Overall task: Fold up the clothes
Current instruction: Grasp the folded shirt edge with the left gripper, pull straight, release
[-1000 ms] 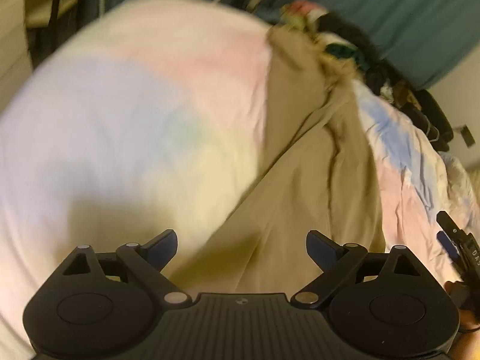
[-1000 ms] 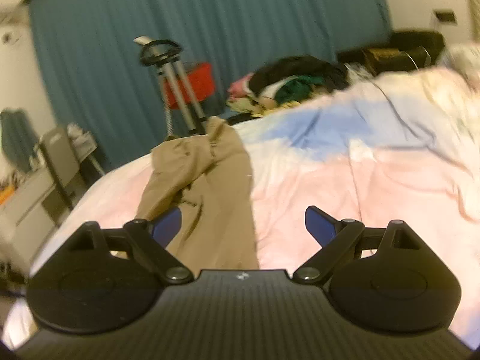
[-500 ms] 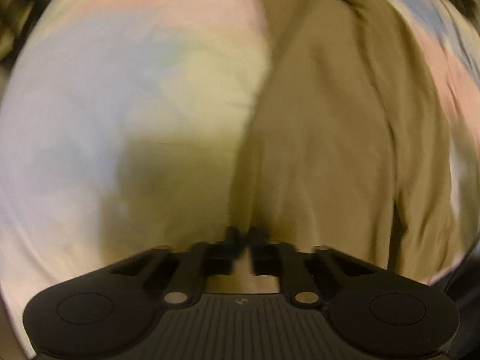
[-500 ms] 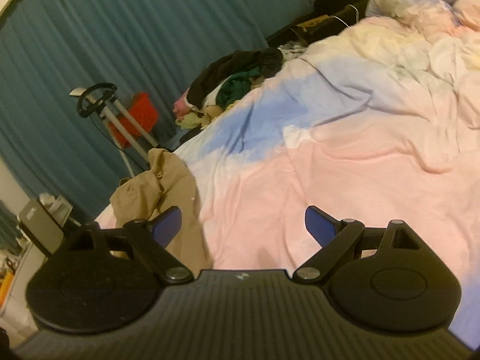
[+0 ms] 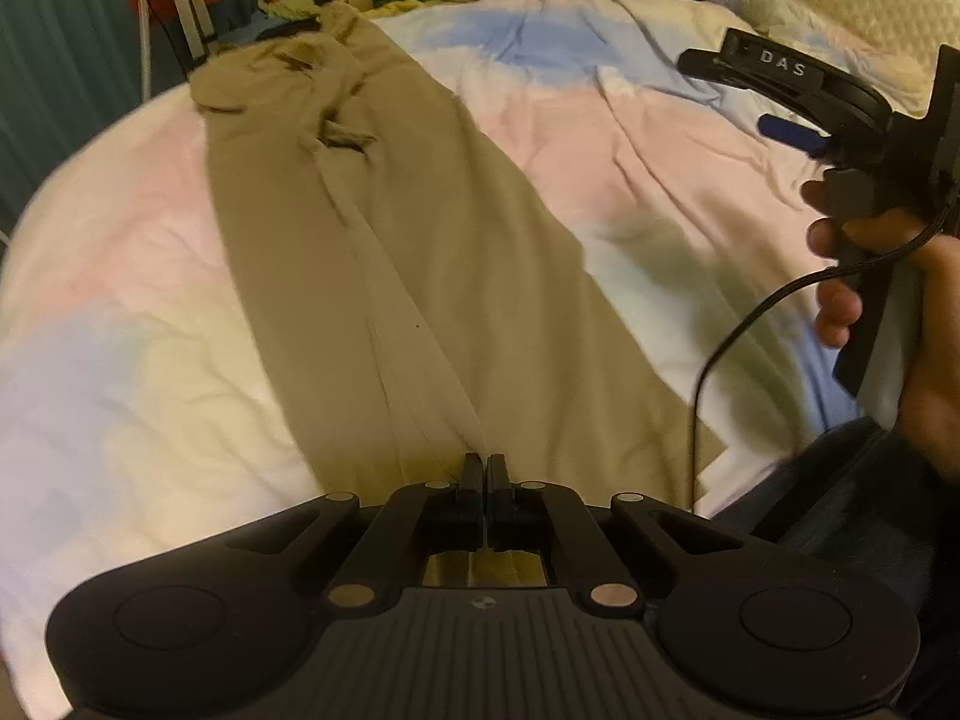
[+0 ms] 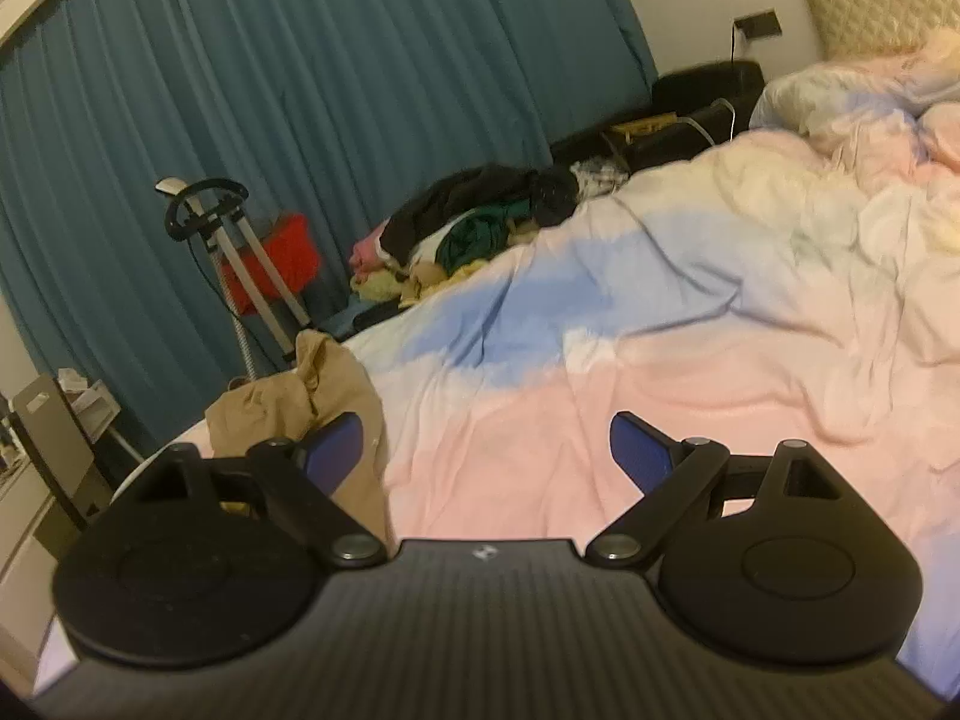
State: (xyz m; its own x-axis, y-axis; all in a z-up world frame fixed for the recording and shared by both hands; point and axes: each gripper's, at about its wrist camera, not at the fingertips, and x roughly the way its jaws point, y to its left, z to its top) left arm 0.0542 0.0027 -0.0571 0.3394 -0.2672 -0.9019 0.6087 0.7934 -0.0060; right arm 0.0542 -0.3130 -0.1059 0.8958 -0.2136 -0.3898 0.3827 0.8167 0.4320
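Observation:
Tan trousers (image 5: 384,228) lie stretched lengthwise on the pastel bedspread (image 5: 630,138), waistband at the far end near the bed's foot. My left gripper (image 5: 486,471) is shut on the near hem of the trousers, and the fabric pulls taut toward it in a ridge. In the left wrist view the right gripper (image 5: 786,126) hovers at the right, held by a hand (image 5: 888,276), above the bedspread. From the right wrist view my right gripper (image 6: 486,450) stands open with nothing between its blue pads; the trousers' crumpled waistband end (image 6: 300,402) lies to its left.
A heap of dark and coloured clothes (image 6: 480,228) sits at the bed's far corner. A garment steamer stand (image 6: 240,264) and a red item (image 6: 282,258) stand before teal curtains (image 6: 360,90). A cable (image 5: 738,330) hangs from the right gripper. Pillows (image 6: 870,96) lie at the right.
My left gripper went from open to shut on the trousers' hem and pulled it back, stretching the trousers out. The right gripper stayed open and swung toward the bed's middle.

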